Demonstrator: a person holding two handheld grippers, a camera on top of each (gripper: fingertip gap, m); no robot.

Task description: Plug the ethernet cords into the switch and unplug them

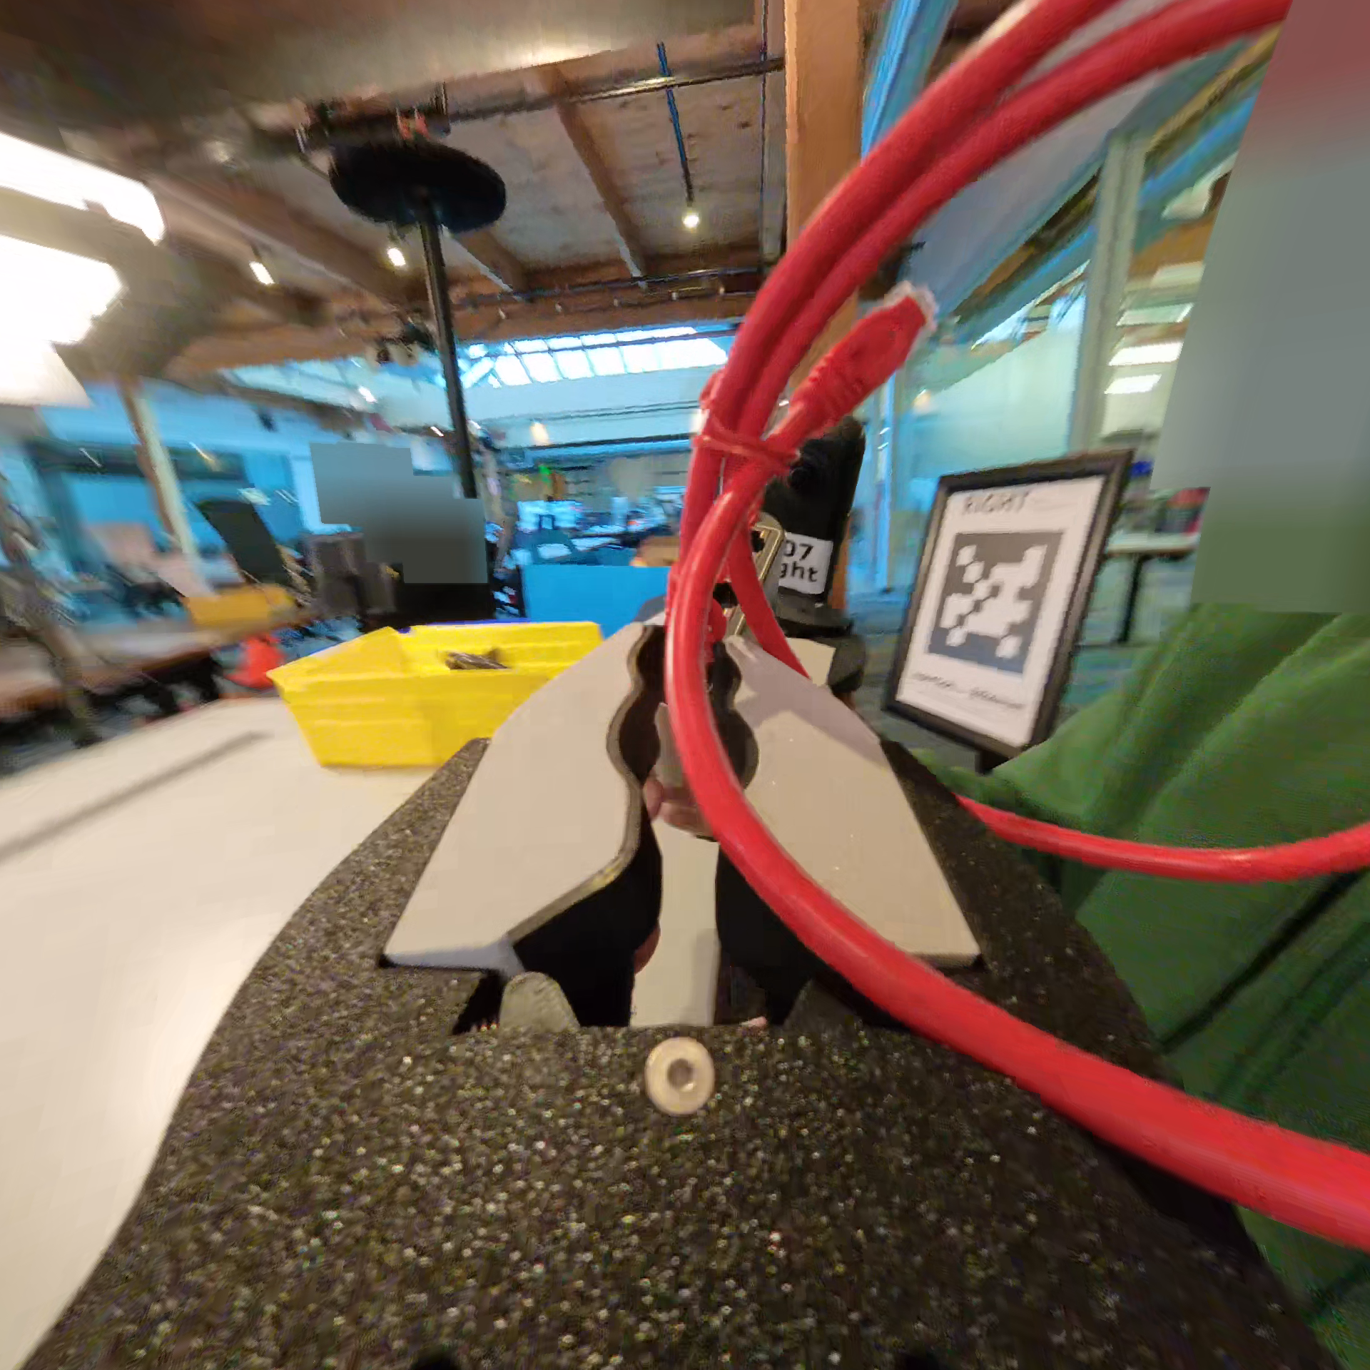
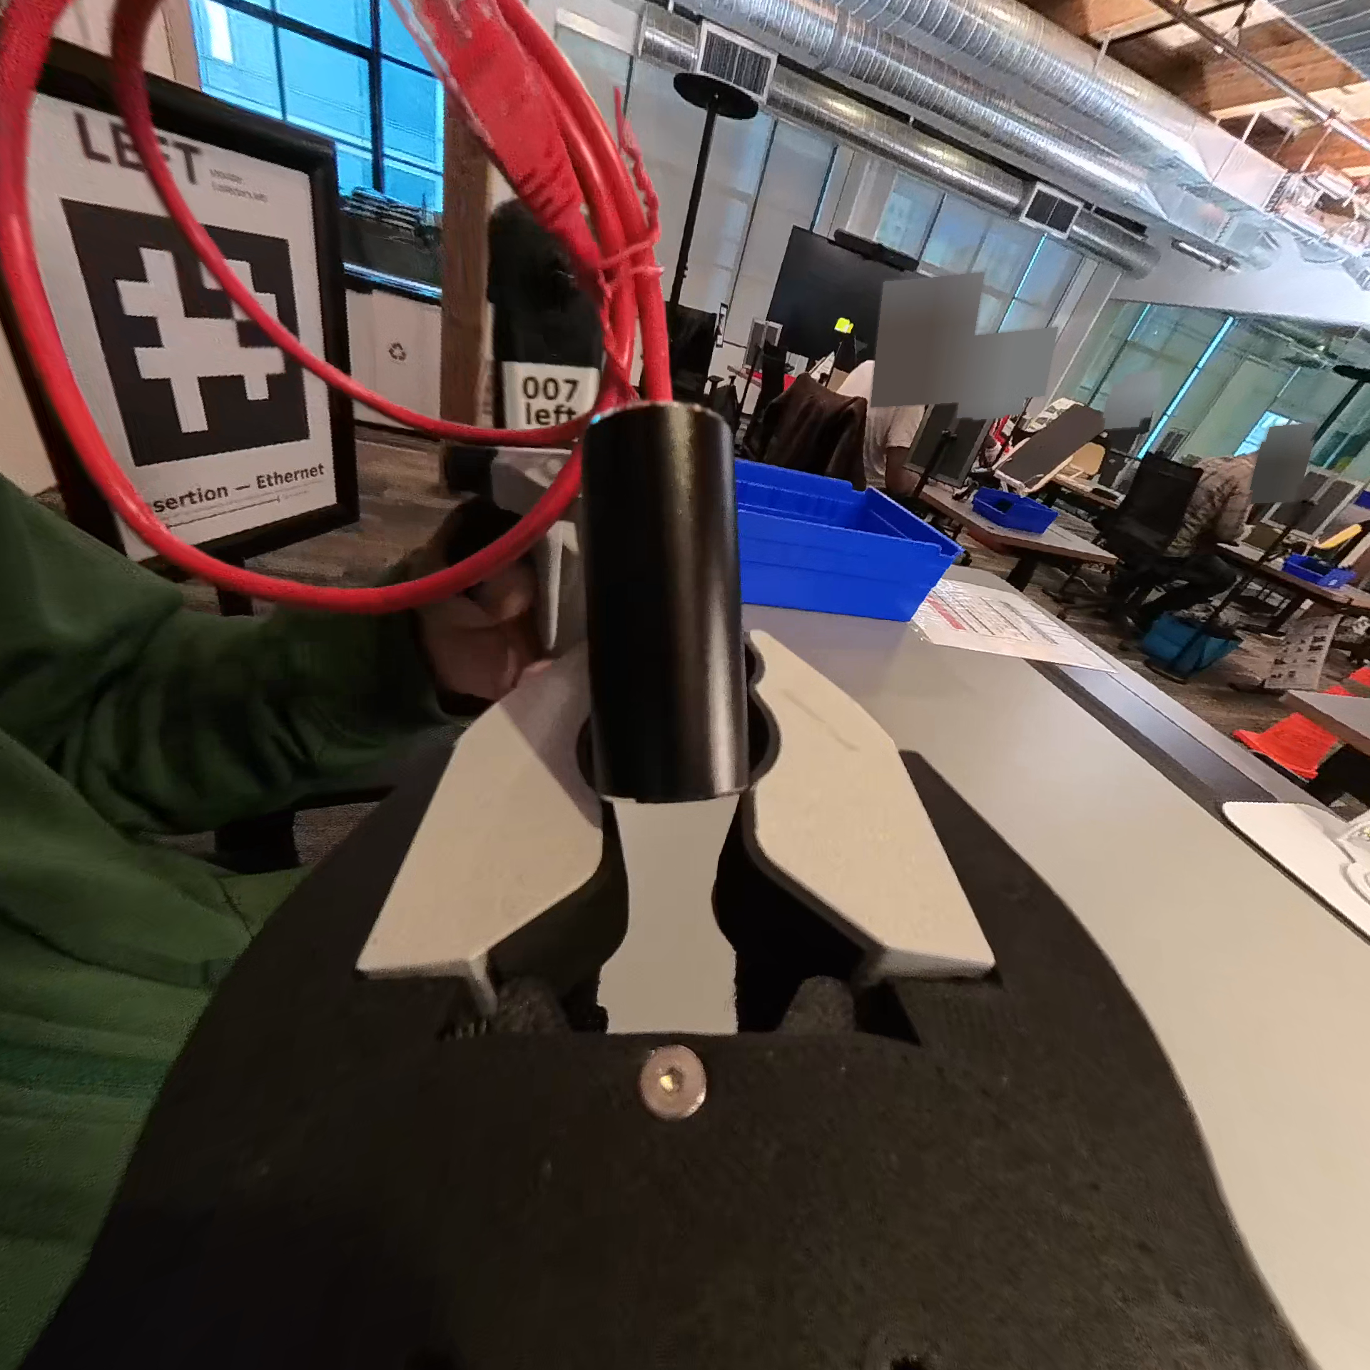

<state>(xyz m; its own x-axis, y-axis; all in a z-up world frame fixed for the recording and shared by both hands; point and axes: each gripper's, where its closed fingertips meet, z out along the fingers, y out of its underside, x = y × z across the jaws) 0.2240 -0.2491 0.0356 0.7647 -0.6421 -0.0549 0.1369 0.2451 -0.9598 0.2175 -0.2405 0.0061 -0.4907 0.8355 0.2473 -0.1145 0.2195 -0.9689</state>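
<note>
I see the red ethernet cord (image 1: 749, 838) coiled in loops, cinched by a thin red tie (image 1: 730, 445), hanging up off the table. Its red-booted plug (image 1: 886, 333) sticks up free, plugged into nothing.

L gripper (image 1: 686, 667) jaws clamped, R gripper (image 2: 671, 712) gripping

Each hand-held gripper (image 1: 686, 667) (image 2: 671, 712) has pale grey fingers (image 2: 504, 838), black speckled body, silver screw (image 2: 672, 1091); green sleeve (image 2: 111, 741).

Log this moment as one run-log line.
left gripper: shut on red ethernet cord, coil tied | right gripper: shut on black cylinder, upright | switch: not in view | bins: yellow bin, blue bin
</note>
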